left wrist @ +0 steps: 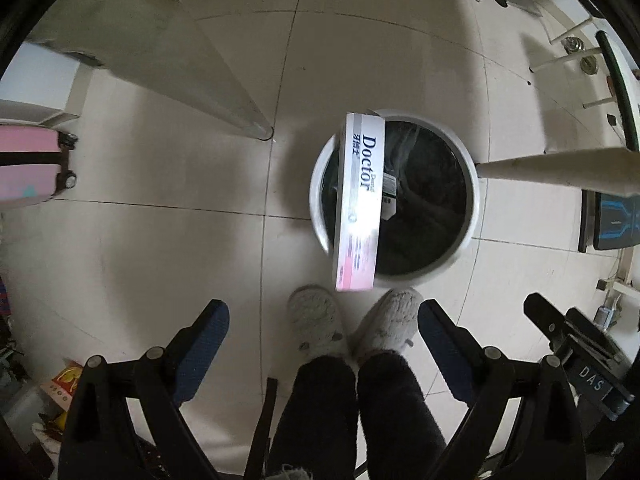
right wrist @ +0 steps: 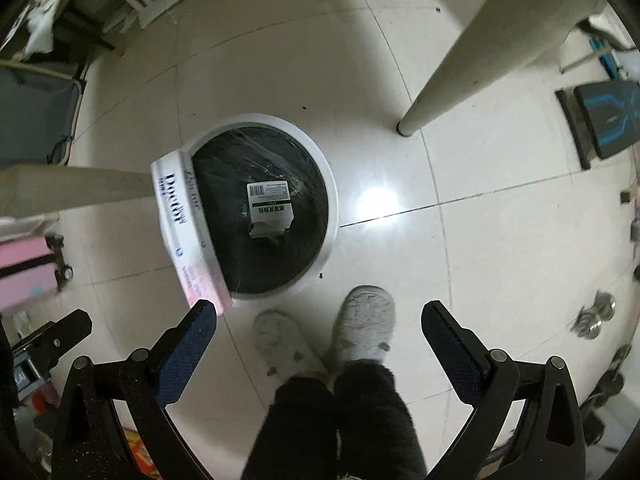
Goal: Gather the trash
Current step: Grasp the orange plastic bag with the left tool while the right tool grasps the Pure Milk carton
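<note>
A long white and pink "Doctor" toothpaste box (left wrist: 358,204) is in the air over the left rim of a round white trash bin (left wrist: 466,236) with a black liner, on the tiled floor. It also shows in the right wrist view (right wrist: 186,228), blurred, over the bin's (right wrist: 324,168) left edge. A small white carton (right wrist: 270,206) lies inside the bin. My left gripper (left wrist: 323,336) is open and empty, above and short of the bin. My right gripper (right wrist: 319,330) is open and empty too. Neither touches the box.
The person's grey slippers (left wrist: 352,324) stand just before the bin. Cream table legs (left wrist: 560,170) (right wrist: 472,52) rise beside it. A pink suitcase (left wrist: 28,164) stands at left, a black and blue device (right wrist: 608,118) at right, white stools at the back.
</note>
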Available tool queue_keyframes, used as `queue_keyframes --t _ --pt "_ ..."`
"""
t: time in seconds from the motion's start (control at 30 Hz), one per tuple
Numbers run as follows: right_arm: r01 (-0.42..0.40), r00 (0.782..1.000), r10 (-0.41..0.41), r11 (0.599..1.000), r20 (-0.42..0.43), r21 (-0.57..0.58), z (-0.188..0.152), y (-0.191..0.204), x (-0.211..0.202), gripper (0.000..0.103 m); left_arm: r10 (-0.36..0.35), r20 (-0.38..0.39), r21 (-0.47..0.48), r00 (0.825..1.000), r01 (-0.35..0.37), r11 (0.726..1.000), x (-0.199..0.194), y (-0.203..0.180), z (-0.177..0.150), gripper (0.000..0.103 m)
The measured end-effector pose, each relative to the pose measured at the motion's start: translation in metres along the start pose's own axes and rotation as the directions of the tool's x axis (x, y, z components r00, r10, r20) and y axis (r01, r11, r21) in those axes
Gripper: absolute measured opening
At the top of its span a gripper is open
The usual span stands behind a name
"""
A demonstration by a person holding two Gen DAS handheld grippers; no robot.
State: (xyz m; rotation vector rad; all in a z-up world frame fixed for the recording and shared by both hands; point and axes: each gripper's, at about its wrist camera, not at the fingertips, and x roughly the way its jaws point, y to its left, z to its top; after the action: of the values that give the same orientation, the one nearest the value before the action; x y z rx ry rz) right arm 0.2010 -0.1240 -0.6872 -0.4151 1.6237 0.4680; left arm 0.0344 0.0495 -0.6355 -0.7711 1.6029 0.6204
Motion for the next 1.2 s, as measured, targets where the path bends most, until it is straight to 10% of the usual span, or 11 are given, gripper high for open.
queue_keyframes --t 0.37,0.63,0.9,1.2 --pt "-0.045 0.995 0.052 0.995 0.081 -0.084 -0.05 0.014 -0.192 0.103 -0.011 0.127 0.019 0.992 0.009 1.0 -0.174 -0.008 -0.056 0.096" --pt "-0.158 0.973 0.161 0.987 0.165 -0.032 -0.03 0.01 -0.33 0.103 -0.035 0.323 -0.007 0.946 0.039 0.999 -0.306 -0.014 -0.023 0.096" --pt "-0.245 0.932 0.237 0.97 0.274 -0.007 0.076 -0.003 -0.432 0.103 0.01 0.424 -0.087 0.906 0.03 0.996 -0.37 -0.029 0.081 0.096" --pt "-0.303 0.937 0.321 0.944 0.14 -0.134 0.244 0.087 -0.409 0.088 0.044 0.314 -0.229 0.948 0.031 0.973 -0.362 -0.021 0.172 0.096"
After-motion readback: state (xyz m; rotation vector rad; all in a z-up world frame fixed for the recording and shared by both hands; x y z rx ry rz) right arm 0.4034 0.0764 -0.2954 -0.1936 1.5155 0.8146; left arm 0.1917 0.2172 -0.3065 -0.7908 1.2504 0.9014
